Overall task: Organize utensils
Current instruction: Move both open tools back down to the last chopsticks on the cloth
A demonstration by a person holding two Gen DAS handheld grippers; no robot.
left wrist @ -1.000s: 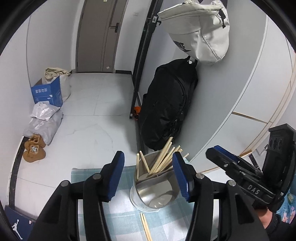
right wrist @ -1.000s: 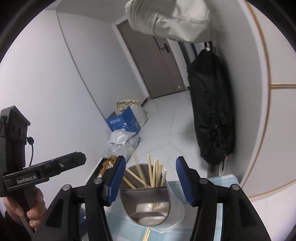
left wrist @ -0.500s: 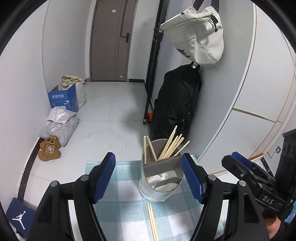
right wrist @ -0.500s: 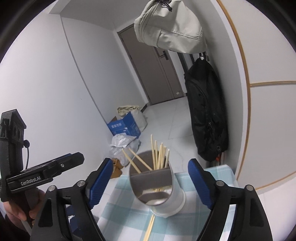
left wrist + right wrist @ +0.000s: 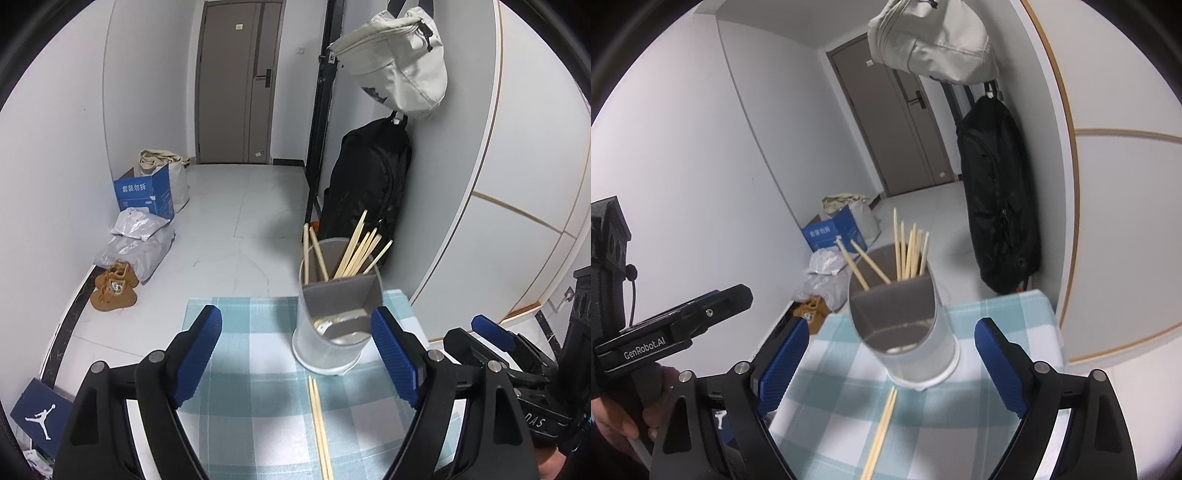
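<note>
**Most Sticks Are In, Two Still Wait**

The utensil holder (image 5: 334, 314) stands on the checked cloth (image 5: 251, 343) that covers the surface. It is a round cup with see-through plastic walls and a gray wall inside that splits it into parts. Many chopsticks in the holder (image 5: 356, 249) lean up and out of the far parts. They are thin, pale wood, long and straight. The near part looks empty, with a shiny bottom.

One pair of loose chopsticks (image 5: 319, 424) lies flat on the cloth, just in front of the cup. The two sticks lie side by side and touch each other. The far tips come close to the foot of the cup.

So the job looks mostly done. I think only this last pair is left to pick up and drop in the cup.

The left gripper (image 5: 295, 354) has its blue, ridged fingers (image 5: 195, 350) spread wide. They have just been opening, and nothing is pinched between them. The cup shows in the gap, but the fingers do not press on it. The right gripper (image 5: 888, 369) is the same: its blue fingers (image 5: 997, 365) have just been opening and stand wide apart, holding nothing.

The cloth is soft, with light blue and white squares. The sticks are skinny and smooth, so they could roll or slip when pinched. The cup is tall, so a bump could tip it.
</note>
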